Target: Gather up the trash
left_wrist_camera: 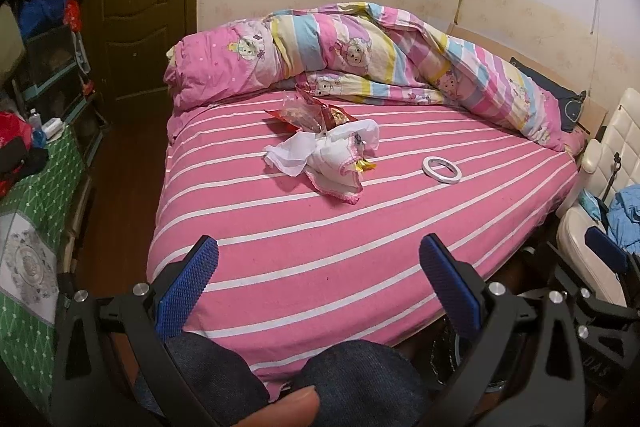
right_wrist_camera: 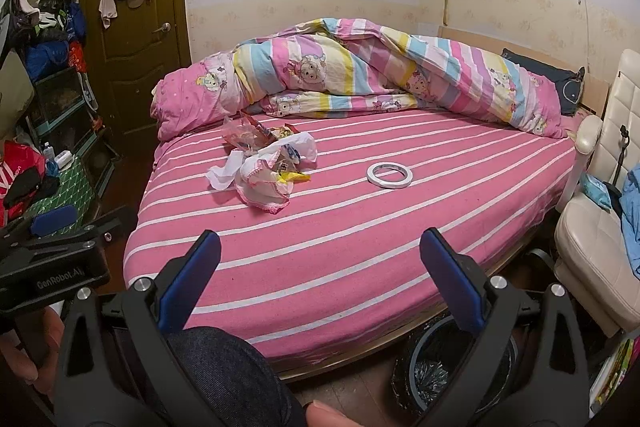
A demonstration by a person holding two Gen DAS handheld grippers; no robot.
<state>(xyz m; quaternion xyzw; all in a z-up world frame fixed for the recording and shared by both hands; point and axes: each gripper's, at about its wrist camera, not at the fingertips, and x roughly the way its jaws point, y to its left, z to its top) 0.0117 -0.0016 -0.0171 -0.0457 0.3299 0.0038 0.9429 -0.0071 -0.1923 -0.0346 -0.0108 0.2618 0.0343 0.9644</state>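
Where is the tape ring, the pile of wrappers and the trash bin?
tape ring (right_wrist_camera: 389, 175), right wrist view, on the near side of its white band.
pile of wrappers (right_wrist_camera: 262, 159), right wrist view, on the white crumpled middle.
trash bin (right_wrist_camera: 430, 367), right wrist view, on the black liner inside, below the bed's edge.

Lettering reading "GenRobot.AI" is showing in pale print on the black body of the left gripper (right_wrist_camera: 54, 219), which is sitting at the left edge of the right wrist view. The letters "DAS" are appearing sideways on the black frame of the right gripper (left_wrist_camera: 606, 247) in the left wrist view. Partial white characters are showing on a red bag (right_wrist_camera: 18, 167) beside the bed, too cut off to read. Print on the snack wrappers (right_wrist_camera: 276, 139) is staying too small to make out.
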